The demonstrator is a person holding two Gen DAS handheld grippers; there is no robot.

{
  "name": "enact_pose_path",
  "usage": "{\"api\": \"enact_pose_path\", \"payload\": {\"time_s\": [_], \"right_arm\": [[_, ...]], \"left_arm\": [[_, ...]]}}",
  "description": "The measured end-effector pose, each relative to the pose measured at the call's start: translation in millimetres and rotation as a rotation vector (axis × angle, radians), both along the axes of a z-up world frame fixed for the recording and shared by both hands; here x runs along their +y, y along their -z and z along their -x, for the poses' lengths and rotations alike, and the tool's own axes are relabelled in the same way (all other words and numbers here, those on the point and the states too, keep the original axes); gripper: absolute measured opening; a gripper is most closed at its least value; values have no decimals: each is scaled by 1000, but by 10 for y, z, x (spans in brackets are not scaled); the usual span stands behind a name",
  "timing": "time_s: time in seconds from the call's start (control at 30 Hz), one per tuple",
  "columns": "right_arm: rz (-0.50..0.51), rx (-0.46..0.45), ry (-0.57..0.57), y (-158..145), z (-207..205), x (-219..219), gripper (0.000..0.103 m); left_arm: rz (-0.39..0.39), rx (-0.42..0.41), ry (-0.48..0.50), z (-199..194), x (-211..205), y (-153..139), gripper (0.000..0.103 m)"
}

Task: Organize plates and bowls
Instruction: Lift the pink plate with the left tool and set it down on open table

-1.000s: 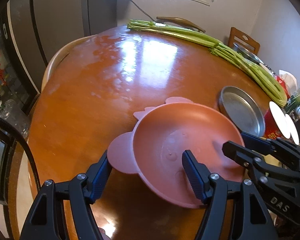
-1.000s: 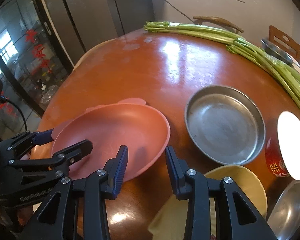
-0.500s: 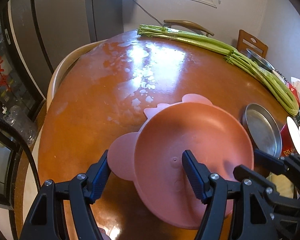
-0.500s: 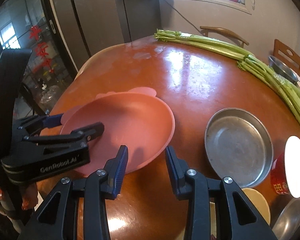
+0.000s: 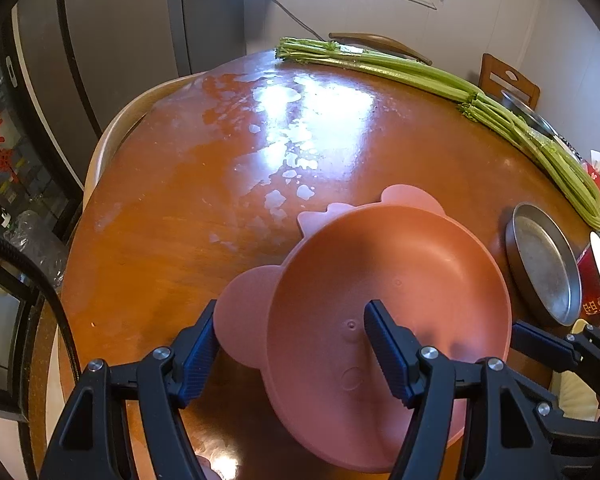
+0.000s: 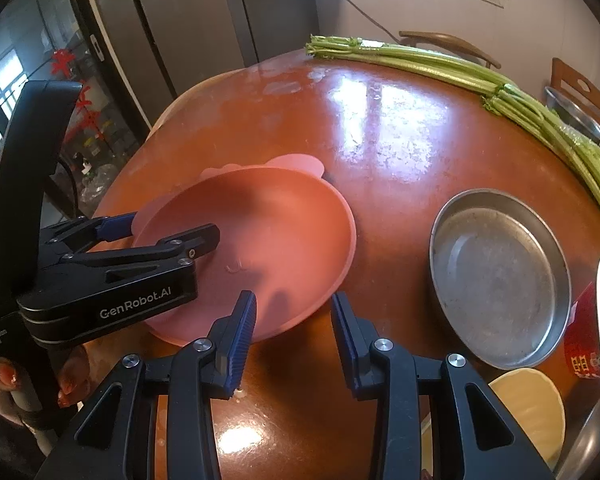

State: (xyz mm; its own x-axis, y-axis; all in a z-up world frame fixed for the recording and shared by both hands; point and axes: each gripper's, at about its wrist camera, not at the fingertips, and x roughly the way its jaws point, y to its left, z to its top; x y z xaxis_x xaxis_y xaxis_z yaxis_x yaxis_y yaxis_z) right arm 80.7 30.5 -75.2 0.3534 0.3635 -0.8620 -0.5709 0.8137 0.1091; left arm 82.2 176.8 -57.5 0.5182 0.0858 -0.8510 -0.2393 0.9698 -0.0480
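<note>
A pink bowl (image 5: 380,280) with round ears hangs tilted just above the brown table (image 5: 220,160). My left gripper (image 5: 292,354) is shut on its near-left side, one pad outside the ear and the other inside the bowl. The right wrist view shows the same bowl (image 6: 260,240) with my left gripper (image 6: 166,230) clamped on its left edge. My right gripper (image 6: 294,320) stands open just short of the bowl's near rim, with nothing pressed between its pads. A round steel plate (image 6: 496,276) lies to the right of the bowl.
A yellow plate (image 6: 528,404), a red paper cup (image 6: 584,344) and a steel bowl's rim (image 6: 596,440) crowd the near right. Long celery stalks (image 6: 460,68) run along the far right edge. A hand (image 6: 4,376) holds the left gripper's handle.
Both grippers have shifted left over the table, and the pink bowl has travelled with the left one. The steel plate and yellow plate have slid toward the right edge of both views.
</note>
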Motion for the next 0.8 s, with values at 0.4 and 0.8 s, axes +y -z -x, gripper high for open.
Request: {"api": "enact_pose_path", "payload": {"time_s": [0.4, 0.8], "right_arm": [[-4, -9, 17, -42, -14, -109, 41], [-69, -88, 91, -490, 271, -743, 42]], "left_arm": [[-37, -68, -71, 150, 156, -222, 79], [34, -135, 44, 438, -306, -623, 79]]}}
